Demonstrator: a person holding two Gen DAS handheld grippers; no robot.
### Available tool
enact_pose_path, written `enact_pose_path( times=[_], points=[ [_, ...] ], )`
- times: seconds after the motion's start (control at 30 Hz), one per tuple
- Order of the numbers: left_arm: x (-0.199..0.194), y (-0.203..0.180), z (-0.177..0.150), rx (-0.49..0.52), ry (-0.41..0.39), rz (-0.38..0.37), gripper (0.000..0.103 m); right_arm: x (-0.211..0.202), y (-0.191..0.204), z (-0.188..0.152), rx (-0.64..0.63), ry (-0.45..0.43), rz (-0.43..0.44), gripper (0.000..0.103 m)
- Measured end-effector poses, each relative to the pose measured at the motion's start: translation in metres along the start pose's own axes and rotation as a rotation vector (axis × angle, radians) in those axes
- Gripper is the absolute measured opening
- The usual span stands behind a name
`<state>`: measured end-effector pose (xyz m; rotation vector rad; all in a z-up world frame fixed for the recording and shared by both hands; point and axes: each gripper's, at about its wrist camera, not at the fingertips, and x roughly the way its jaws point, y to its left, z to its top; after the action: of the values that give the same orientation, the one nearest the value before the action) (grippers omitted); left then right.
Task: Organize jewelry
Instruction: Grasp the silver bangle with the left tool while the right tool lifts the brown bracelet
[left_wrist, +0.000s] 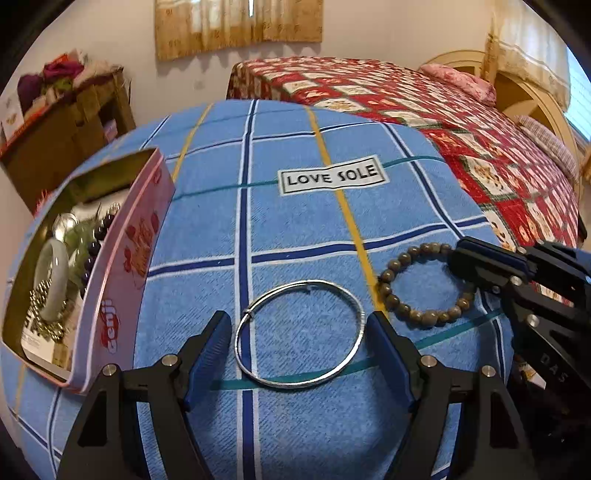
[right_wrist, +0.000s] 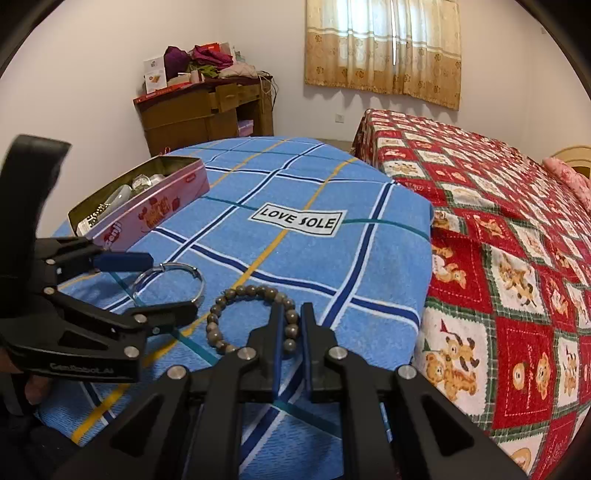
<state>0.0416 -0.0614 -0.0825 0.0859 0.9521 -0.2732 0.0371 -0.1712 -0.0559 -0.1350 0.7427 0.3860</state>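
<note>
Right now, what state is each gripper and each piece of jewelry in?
Left gripper: open, fingers either side of the bangle.
Right gripper: shut on the bead bracelet.
Bangle: flat on the cloth, not gripped.
Bead bracelet: on the cloth, pinched at one side.
Tin: open, jewelry inside.

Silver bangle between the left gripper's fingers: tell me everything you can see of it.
The silver bangle is a thin metal hoop, apparently wire, with a small join on its rim. It lies flat on the blue checked cloth, between the open fingers of the left gripper, close to both fingers. The beaded bracelet lies beside it, apart.
</note>
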Motion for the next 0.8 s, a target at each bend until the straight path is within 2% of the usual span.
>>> enact_pose_path(
  times=[0.1, 0.17, 0.43, 0.63, 0.8],
  points=[
    [-0.002, 0.006, -0.001, -0.029, -0.01, -0.036, 0.076, -0.001, 0.002, 0.0, -0.001, -0.004, 0.008, 0.011],
    [-0.004, 0.007, -0.001, -0.031, -0.015, -0.052, 0.07, -0.001, 0.003, 0.0, -0.003, -0.006, 0.013, 0.011],
    [-0.008, 0.009, -0.002, -0.037, -0.021, -0.08, 0.07, -0.001, 0.007, 0.002, 0.001, -0.013, 0.024, 0.011],
    [-0.019, 0.017, -0.005, -0.059, -0.051, -0.075, 0.07, -0.005, 0.01, 0.007, 0.0, -0.028, 0.034, 0.011],
    [-0.039, 0.025, -0.003, -0.069, -0.107, -0.048, 0.07, -0.009, 0.014, 0.014, -0.011, -0.046, 0.045, 0.011]
  ],
)
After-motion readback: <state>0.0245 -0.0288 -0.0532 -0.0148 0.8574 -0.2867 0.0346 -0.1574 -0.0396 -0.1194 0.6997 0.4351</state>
